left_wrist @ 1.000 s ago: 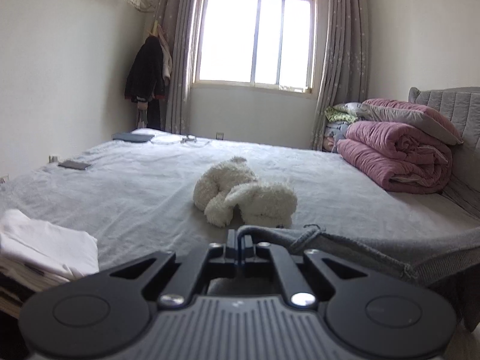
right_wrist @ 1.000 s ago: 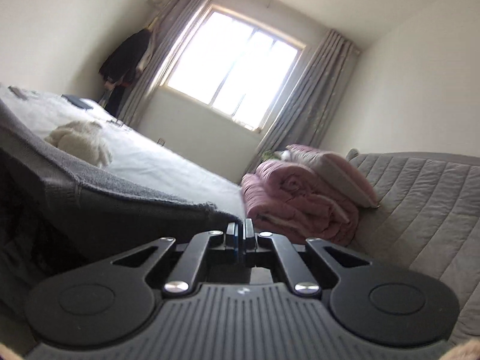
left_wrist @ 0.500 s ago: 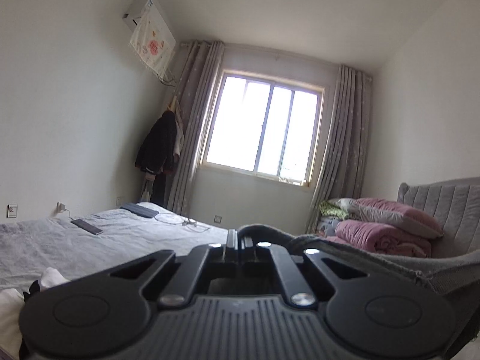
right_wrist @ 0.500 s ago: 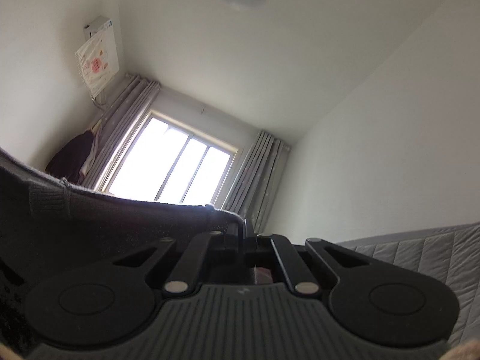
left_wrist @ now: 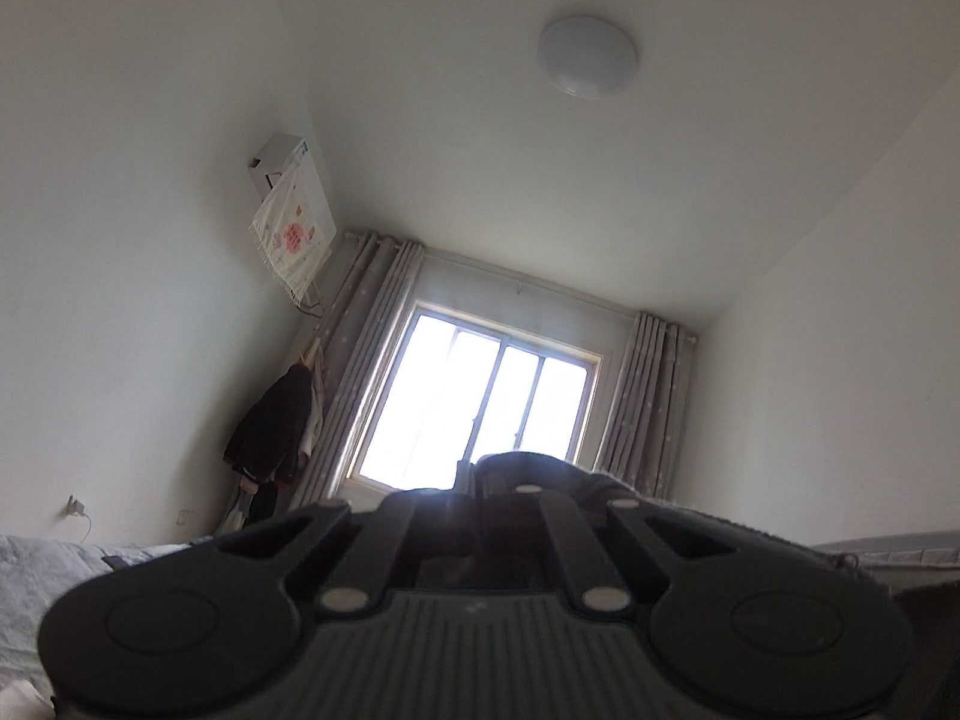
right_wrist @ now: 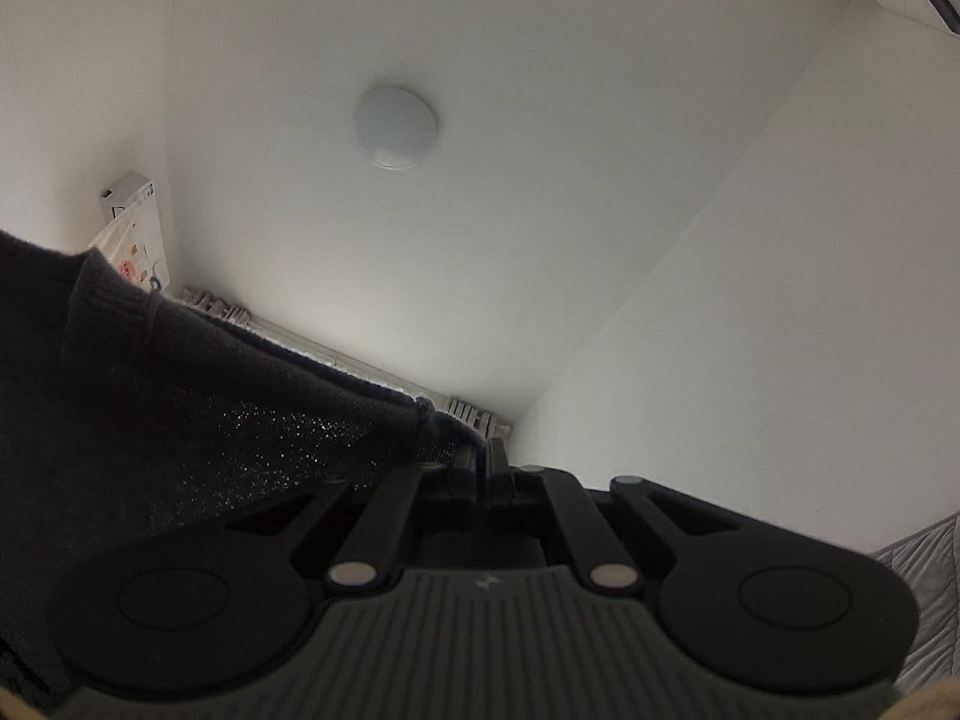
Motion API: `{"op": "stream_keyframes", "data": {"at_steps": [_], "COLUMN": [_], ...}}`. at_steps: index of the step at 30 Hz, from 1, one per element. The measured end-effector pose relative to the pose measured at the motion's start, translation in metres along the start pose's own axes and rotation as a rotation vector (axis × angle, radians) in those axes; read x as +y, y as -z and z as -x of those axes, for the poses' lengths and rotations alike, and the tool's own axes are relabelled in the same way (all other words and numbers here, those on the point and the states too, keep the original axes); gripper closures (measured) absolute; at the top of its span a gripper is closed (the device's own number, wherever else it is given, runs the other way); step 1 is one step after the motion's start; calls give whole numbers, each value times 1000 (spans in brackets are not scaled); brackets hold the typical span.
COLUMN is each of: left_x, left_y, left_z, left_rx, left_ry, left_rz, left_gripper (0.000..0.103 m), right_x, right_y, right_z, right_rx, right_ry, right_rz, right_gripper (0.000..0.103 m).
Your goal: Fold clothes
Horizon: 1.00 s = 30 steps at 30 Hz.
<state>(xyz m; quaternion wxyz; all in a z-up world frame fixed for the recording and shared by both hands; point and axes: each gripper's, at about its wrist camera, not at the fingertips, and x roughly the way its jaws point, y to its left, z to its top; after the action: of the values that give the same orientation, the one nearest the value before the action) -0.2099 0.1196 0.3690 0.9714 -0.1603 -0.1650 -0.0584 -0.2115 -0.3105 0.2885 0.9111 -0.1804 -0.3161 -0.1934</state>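
Note:
Both grippers are raised and tilted up toward the ceiling, each pinching an edge of the same dark grey knitted garment. In the left wrist view my left gripper (left_wrist: 471, 474) is shut on a fold of the grey garment (left_wrist: 648, 495), which runs off to the right behind the fingers. In the right wrist view my right gripper (right_wrist: 483, 450) is shut on the garment's corner, and the grey garment (right_wrist: 192, 420) hangs as a wide sheet to the left, light speckling through the knit.
The bed (left_wrist: 30, 564) shows only at the lower left of the left wrist view. Beyond are a bright window (left_wrist: 480, 414) with grey curtains, a dark jacket (left_wrist: 270, 432) hanging by it, an air conditioner (left_wrist: 288, 180), a ceiling lamp (right_wrist: 393, 126), and a quilted headboard (right_wrist: 924, 570) at right.
Both grippers rose and tilted upward with the garment. The bed, plush toy and pink quilt dropped out of view; ceiling and lamp came in.

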Motion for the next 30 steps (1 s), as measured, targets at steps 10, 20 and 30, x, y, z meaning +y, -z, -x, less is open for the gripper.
{"op": "stream_keyframes", "data": {"at_steps": [10, 20, 30], "left_x": [21, 60, 52], "left_y": [154, 351, 368], "left_z": [-118, -219, -271], "left_rx": [414, 853, 924], "left_ry": [-122, -213, -208], "left_rz": [-158, -204, -254], "left_gripper": [101, 101, 101], "right_x": [77, 147, 139], "right_y": [182, 355, 326], "right_z": [-76, -121, -117], "right_rx": [462, 893, 946], "right_ry": [-187, -371, -323], "right_rz": [74, 175, 176], "right_gripper": [103, 103, 103]}}
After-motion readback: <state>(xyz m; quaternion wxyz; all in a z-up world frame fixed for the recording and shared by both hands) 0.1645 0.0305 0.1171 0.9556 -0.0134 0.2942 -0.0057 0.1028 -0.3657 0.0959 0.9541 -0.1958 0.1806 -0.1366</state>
